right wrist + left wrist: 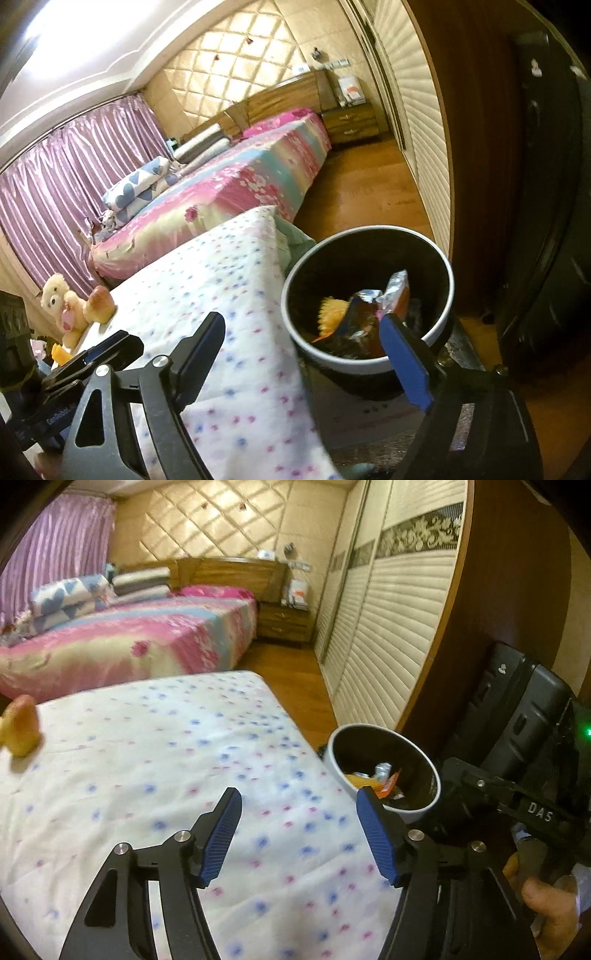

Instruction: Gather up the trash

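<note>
Both tongs, my left [299,834] and right [306,354], gape empty beside the round white-rimmed black bin [295,328], foil wrappers [384,295] already inside. It stands at the floral quilt's [147,775] edge for easy dropping.

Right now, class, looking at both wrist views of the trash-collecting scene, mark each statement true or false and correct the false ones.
1. The trash bin holds wrappers. True: a foil wrapper lies inside.
2. The left tongs grip a wrapper. False: they stand open with nothing between them.
3. The bin stands on the dotted quilt. False: it stands beside the quilt's edge, lower down.
4. A plush bear sits at the quilt's far end. True.
5. The right tongs are shut. False: they stand open and empty.
</note>
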A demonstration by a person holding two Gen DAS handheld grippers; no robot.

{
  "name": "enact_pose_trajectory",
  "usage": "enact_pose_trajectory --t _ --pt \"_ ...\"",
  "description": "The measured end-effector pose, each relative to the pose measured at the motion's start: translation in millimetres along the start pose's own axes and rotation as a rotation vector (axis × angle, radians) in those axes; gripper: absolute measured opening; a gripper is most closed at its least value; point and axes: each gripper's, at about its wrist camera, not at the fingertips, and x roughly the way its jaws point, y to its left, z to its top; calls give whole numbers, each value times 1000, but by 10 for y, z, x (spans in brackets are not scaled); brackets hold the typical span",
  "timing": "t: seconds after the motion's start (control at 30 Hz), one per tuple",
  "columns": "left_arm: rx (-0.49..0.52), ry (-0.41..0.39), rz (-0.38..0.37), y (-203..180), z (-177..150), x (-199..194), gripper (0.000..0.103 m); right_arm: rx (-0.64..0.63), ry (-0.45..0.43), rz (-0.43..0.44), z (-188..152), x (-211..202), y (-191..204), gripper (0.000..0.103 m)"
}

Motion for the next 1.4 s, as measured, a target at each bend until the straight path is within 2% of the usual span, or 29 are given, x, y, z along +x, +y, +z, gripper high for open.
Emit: enact_pose_trajectory --t 0.27,0.33,0.4,0.5,0.6,0.83,1.1,1.4 --pt "-2 -157 92 62 -295 -686 72 -97 -78 11 -126 -273 428 93" --pt "-1 -206 115 68 -354 -893 78 -124 -117 19 -96 -413 548 93" --pt "-1 -255 161 59 -459 -1089 101 -157 -168 24 -94 -579 682 101" --pt "21 -313 227 3 -655 -1252 102 -195 -233 34 -173 -715 826 103" --pt "55 -321 282 -48 -803 -1262 103 -229 -257 0 -311 -687 936 103" --pt "37 -327 328 -70 -985 -1288 103 -226 -230 -9 -500 -499 926 103" --pt "14 -316 371 -73 -909 -1224 103 -250 -234 1 -579 -518 999 103" --pt "9 -295 368 -14 -874 -1201 103 -255 -235 4 -579 -540 1029 103"
